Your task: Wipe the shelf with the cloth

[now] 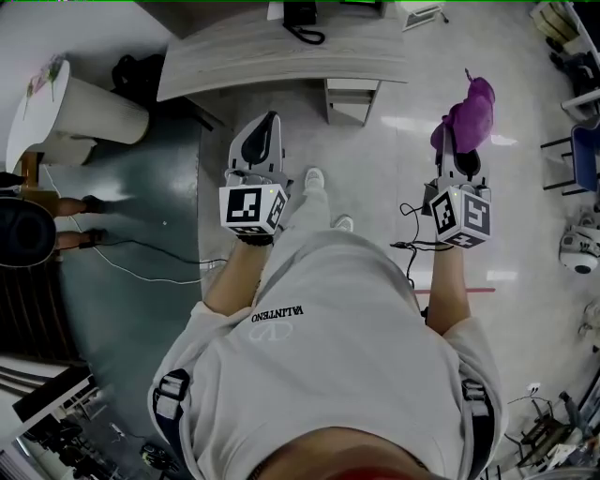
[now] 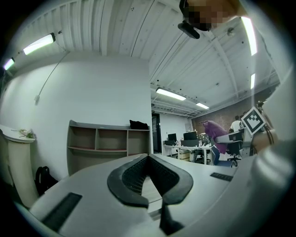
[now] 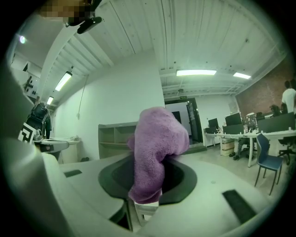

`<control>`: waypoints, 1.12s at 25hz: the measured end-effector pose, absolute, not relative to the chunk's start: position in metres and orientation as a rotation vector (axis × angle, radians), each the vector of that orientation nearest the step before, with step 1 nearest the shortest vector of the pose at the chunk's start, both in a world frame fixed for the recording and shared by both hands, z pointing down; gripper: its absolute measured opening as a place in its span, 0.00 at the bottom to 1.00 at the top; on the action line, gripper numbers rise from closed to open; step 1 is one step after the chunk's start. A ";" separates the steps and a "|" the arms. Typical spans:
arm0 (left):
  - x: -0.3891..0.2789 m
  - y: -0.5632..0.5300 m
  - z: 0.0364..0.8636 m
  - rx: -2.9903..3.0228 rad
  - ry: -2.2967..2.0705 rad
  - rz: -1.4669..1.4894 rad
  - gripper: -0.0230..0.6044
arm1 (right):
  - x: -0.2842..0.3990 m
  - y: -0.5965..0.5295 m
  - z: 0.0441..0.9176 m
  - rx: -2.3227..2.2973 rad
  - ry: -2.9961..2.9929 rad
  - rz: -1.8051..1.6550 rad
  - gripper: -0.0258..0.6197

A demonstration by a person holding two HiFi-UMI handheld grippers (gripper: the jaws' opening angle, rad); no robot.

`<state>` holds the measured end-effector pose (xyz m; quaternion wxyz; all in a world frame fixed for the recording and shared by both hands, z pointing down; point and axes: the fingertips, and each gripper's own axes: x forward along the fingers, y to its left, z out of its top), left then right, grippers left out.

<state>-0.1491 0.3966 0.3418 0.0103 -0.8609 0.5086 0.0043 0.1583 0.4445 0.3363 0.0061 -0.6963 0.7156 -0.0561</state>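
- At the upper right of the head view, the right gripper [image 1: 457,157] is clamped on a purple cloth [image 1: 472,112]. The cloth bunches up above the gripper's tips, over the pale floor [image 1: 394,159].
- In the centre of the right gripper view, the cloth [image 3: 155,155] stands up between the two jaws. Its top folds over toward the right of the frame.
- Left of centre in the head view, the left gripper [image 1: 266,133] is held at about the same height in the frame as the other one.
- In the left gripper view, its dark pads [image 2: 127,178] meet at their far tips in a V. The jaws are together with nothing between them.
- Along the top of the head view, the shelf [image 1: 281,56] shows from above as a grey wood-grain top. It lies ahead of both grippers and apart from them.
- A small dark object [image 1: 302,23] sits on the shelf top.
- At left centre of the left gripper view, the shelf [image 2: 104,141] stands against a white wall, with open compartments in two rows.
- The cloth is well apart from the shelf and does not touch it.
- At the upper left of the head view, a white rounded pedestal [image 1: 98,112] stands beside a dark bag [image 1: 141,70].
- At the right of the left gripper view, counters with monitors [image 2: 185,144] fill the far room.
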 end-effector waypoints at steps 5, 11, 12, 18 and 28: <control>-0.146 0.387 0.337 -2.688 1.553 0.013 0.04 | 0.151 0.434 0.338 -2.163 2.263 -0.178 0.20; -0.147 0.365 0.339 -2.676 1.497 0.014 0.04 | 0.137 0.409 0.342 -2.162 2.295 -0.166 0.20; -0.149 0.359 0.339 -2.682 1.496 0.018 0.04 | 0.136 0.404 0.341 -2.165 2.294 -0.164 0.20; -0.150 0.315 0.349 -2.743 1.485 0.050 0.04 | 0.124 0.370 0.337 -2.174 2.313 -0.143 0.20; -0.140 0.224 0.352 -2.830 1.424 0.111 0.04 | 0.094 0.277 0.333 -2.179 2.372 -0.097 0.20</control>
